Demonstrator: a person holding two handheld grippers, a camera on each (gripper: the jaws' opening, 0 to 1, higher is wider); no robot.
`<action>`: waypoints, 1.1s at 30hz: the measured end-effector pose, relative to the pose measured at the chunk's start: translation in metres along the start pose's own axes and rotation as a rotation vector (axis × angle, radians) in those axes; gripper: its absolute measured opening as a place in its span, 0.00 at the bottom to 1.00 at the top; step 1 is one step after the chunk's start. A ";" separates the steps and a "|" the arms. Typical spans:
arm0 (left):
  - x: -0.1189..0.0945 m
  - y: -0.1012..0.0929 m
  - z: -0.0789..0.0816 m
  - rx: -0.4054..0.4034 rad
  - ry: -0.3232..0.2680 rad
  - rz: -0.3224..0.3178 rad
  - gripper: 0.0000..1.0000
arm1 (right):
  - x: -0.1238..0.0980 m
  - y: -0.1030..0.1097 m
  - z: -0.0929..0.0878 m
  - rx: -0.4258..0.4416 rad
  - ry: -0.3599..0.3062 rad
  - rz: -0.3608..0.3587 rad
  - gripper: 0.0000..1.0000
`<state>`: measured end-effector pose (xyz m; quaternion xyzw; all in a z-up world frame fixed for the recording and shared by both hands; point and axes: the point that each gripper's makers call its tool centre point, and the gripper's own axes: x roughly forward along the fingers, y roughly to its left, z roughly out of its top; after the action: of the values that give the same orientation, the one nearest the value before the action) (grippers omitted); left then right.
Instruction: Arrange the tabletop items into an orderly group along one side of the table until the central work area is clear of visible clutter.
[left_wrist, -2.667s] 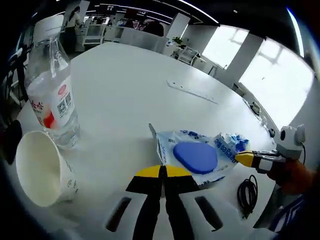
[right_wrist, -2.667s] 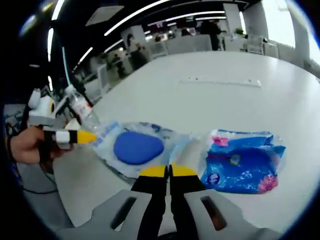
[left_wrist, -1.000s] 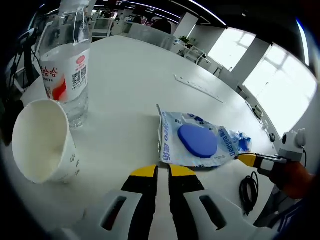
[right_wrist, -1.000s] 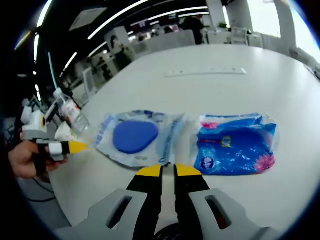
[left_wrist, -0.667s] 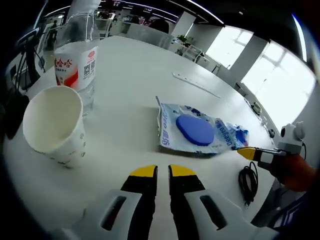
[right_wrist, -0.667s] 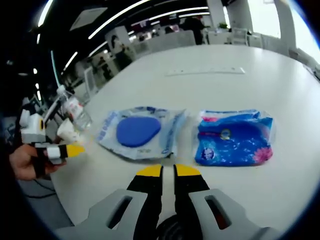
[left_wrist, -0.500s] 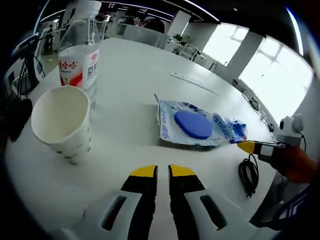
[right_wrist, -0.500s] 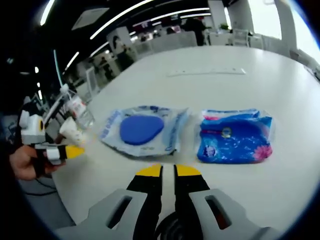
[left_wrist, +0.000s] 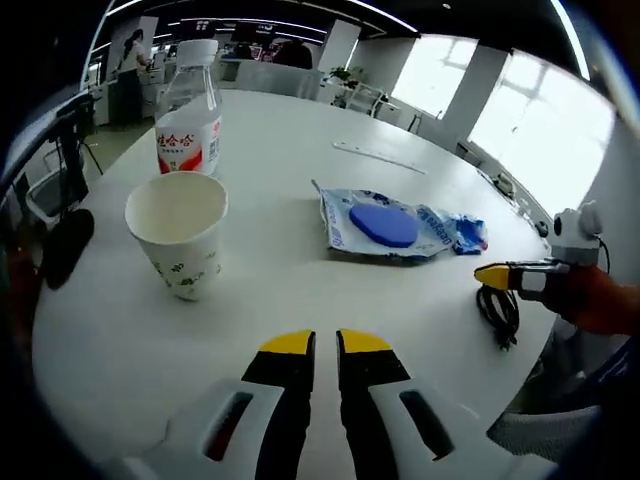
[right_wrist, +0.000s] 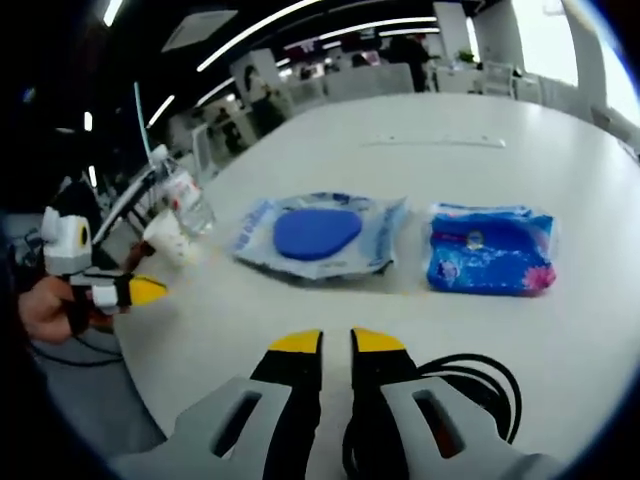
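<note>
White round table (left_wrist: 300, 200). In the left gripper view, the left gripper (left_wrist: 314, 344) is seen low over the near edge, jaws parted by a narrow gap, nothing held. A paper cup (left_wrist: 180, 232) stands upright ahead and to its left; a water bottle (left_wrist: 190, 110) stands just behind the cup. A clear packet with a blue pad (left_wrist: 385, 224) lies flat ahead to the right, and a blue wipes pack (left_wrist: 468, 232) is seen touching its far end. A black coiled cable (left_wrist: 499, 306) lies near the table edge, beside the right gripper (left_wrist: 492, 276), held in a hand (left_wrist: 600, 300).

In the right gripper view, the right gripper (right_wrist: 336, 341) is likewise slightly parted and empty, the cable just beside its jaws.
</note>
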<state>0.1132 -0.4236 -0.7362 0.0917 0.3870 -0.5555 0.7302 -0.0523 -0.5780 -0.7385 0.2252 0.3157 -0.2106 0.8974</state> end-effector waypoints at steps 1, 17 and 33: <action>-0.002 0.001 -0.003 0.034 0.008 -0.001 0.05 | -0.002 0.000 -0.001 -0.001 -0.002 0.003 0.08; -0.034 0.012 0.001 0.287 0.028 -0.007 0.14 | -0.055 -0.012 -0.037 -0.043 0.007 0.010 0.25; -0.041 0.016 0.036 0.353 -0.036 0.019 0.14 | -0.076 -0.018 -0.047 0.013 -0.019 -0.031 0.25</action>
<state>0.1408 -0.4072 -0.6889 0.2124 0.2692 -0.6094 0.7149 -0.1383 -0.5490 -0.7258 0.2243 0.3093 -0.2285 0.8954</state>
